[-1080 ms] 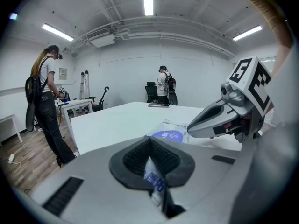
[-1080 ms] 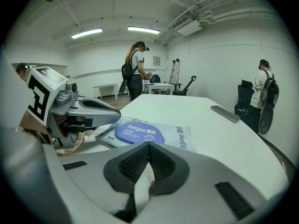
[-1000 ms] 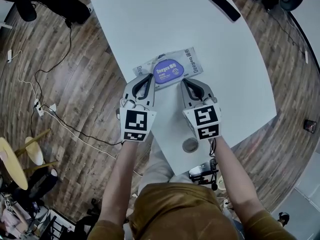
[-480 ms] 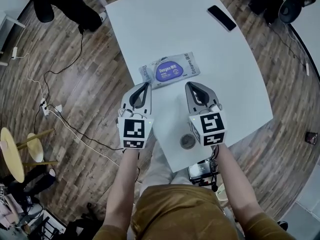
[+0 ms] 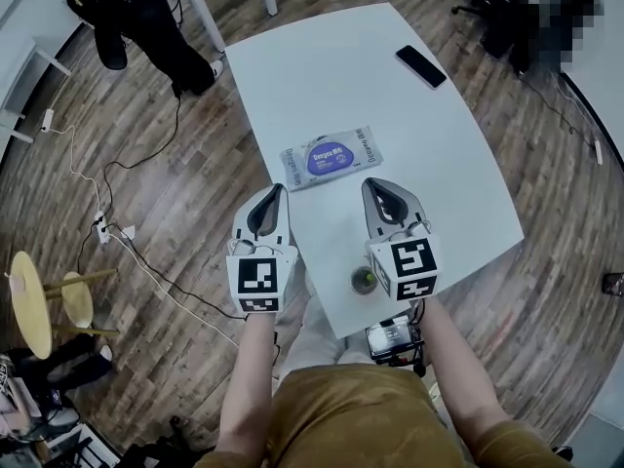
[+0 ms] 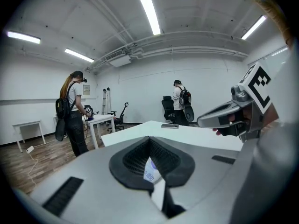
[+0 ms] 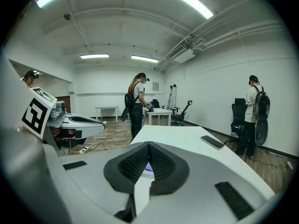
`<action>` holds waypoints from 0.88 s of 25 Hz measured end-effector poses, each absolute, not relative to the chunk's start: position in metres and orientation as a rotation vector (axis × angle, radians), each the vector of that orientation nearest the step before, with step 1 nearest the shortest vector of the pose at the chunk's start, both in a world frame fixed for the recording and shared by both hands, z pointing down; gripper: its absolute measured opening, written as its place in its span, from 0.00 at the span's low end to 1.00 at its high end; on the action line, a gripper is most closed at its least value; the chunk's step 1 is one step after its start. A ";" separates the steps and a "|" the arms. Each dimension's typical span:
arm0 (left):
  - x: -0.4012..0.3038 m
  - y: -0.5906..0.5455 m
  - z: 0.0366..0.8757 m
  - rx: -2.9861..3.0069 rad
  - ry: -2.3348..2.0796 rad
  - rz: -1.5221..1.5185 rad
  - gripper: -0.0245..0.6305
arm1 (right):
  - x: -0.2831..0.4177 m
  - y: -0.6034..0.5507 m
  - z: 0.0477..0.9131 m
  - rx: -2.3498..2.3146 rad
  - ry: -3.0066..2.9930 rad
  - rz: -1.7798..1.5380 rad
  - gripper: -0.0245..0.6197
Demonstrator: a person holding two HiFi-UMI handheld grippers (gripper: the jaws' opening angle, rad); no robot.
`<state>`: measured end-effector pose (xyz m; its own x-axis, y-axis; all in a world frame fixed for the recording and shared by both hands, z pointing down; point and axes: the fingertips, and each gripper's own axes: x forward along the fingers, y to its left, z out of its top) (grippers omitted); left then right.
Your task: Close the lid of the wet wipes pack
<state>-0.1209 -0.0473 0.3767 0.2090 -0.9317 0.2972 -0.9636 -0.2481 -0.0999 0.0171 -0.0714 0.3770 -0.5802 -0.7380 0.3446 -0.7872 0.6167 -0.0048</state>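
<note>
Head view: pack (image 5: 331, 158) beyond left claw (image 5: 277, 192)

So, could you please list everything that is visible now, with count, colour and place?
table: one, white, centre, on a wooden floor
wet wipes pack: one, white with a purple lid, on the table just ahead of both grippers
phone: one, black, far right part of the table
small round thing: one, grey with green inside, near table edge beside the right gripper; I cannot tell what it is
cables: several, dark and light, on the floor at left
round stool: one, yellow, far left
standing person: one, dark clothes, beyond the table's far left corner
left gripper: one, grey, jaws shut, empty, at the table's left edge
right gripper: one, grey, jaws shut, empty, over the table
</note>
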 end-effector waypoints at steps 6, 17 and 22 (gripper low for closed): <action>-0.113 -0.036 0.352 2.377 -1.895 0.430 0.04 | 0.031 -0.061 0.352 1.275 -2.561 0.190 0.04; -0.113 -0.021 0.315 2.354 -1.995 0.388 0.04 | 0.061 -0.056 0.313 1.369 -2.594 0.168 0.04; -0.109 -0.010 0.299 2.371 -2.027 0.364 0.05 | 0.069 -0.048 0.299 1.392 -2.621 0.156 0.04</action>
